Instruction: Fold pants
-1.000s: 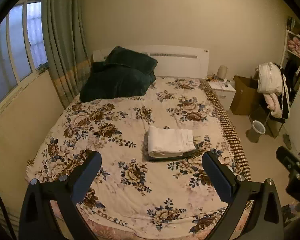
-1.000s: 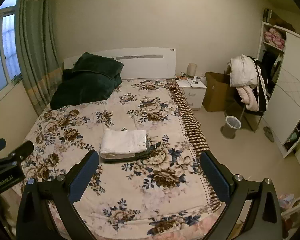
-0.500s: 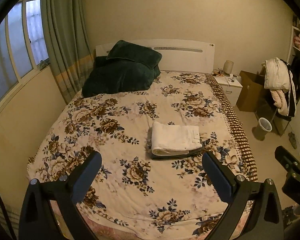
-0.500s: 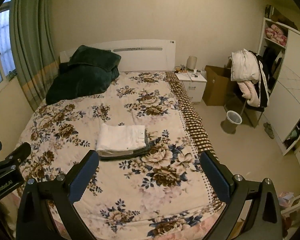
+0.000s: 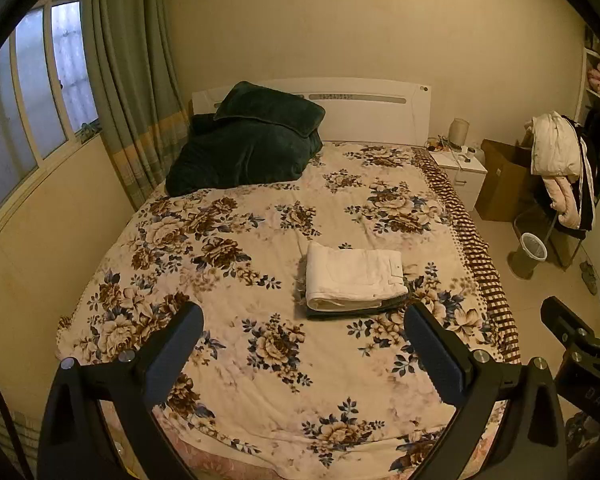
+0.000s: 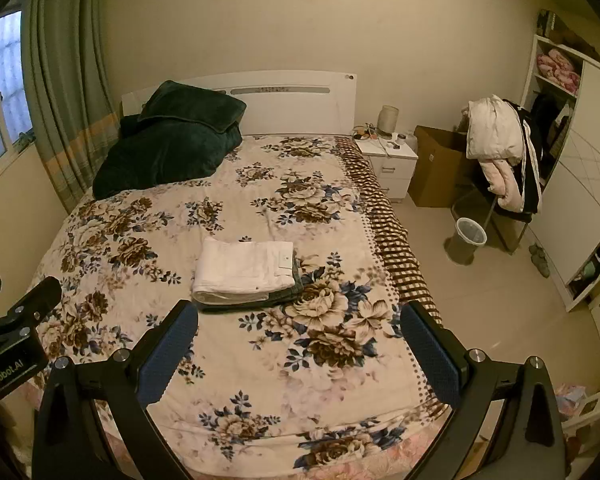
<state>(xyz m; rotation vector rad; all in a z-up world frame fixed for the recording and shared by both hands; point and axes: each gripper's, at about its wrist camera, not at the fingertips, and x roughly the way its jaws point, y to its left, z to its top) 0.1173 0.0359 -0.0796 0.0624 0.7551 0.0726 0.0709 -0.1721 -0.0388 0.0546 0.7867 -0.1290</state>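
Tongs first: the left tongs (image 5: pixel 302 346) and the right tongs (image 6: pixel 298 342) both gape wide and hold nothing, raised above the near end of the bed (image 5: pixel 228 360). Ahead of them, well apart from both, the white pants (image 5: pixel 354 274) lie folded flat on a darker folded garment (image 6: pixel 288 294). Their long axis runs crosswise to the tongs, waistband toward the right, rolled fold toward the left. Farther off, dark green pillows (image 5: pixel 248 144) lean against the headboard (image 5: pixel 372 110).

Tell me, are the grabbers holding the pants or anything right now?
No, nothing is held. The left hand-held gripper and the right hand-held gripper are both open and empty above the bed. The folded white pants lie on the bed, untouched.
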